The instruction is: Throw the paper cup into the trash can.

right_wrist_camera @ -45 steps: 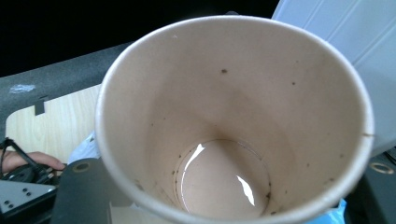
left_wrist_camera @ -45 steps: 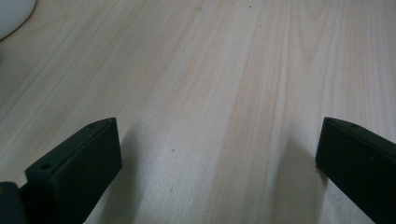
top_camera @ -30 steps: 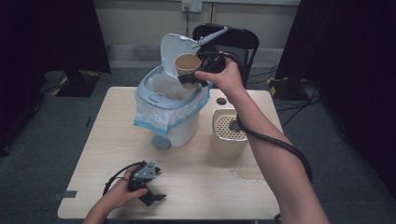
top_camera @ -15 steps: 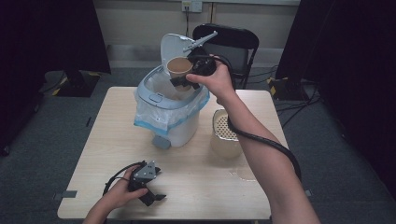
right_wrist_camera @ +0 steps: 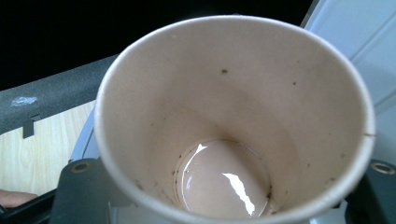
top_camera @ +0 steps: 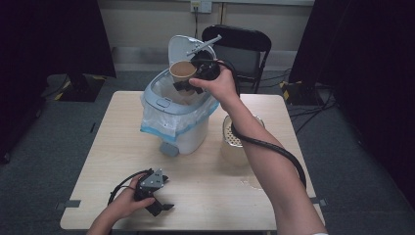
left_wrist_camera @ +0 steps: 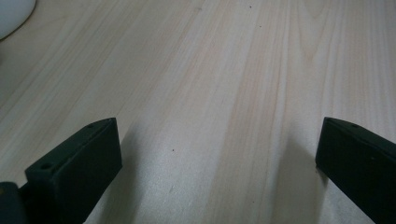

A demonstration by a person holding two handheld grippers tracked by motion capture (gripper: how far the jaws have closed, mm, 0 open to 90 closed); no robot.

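**Paper cup held over the open bin**

The right gripper [top_camera: 188, 82] has its jaws closed partly around a brown paper cup [top_camera: 183, 71], one black jaw on each side of the cup wall. The cup is high above the far side of the light wooden bench [top_camera: 210, 181], over the open mouth of a white plastic waste bin [top_camera: 183, 132] lined with a blue-edged clear bag. The bin's lid [top_camera: 182, 48] stands up just behind the cup.

The cup is directly in front of the right jaws, and its long axis is tilted, with the mouth turned up and toward the gripper camera. In the right gripper view a little milky brown liquid [right_wrist_camera: 224, 179] lies at the bottom of the cup. The bin opening is just below, so I judge the coming move depends on this relation.

The left gripper [top_camera: 152, 193] rests on the near bench, well apart from the bin, with jaws wide open and nothing between them.

The cup's outer base is hidden. A pale cylindrical container [top_camera: 235, 152] on the bench is partly covered by the right forearm.
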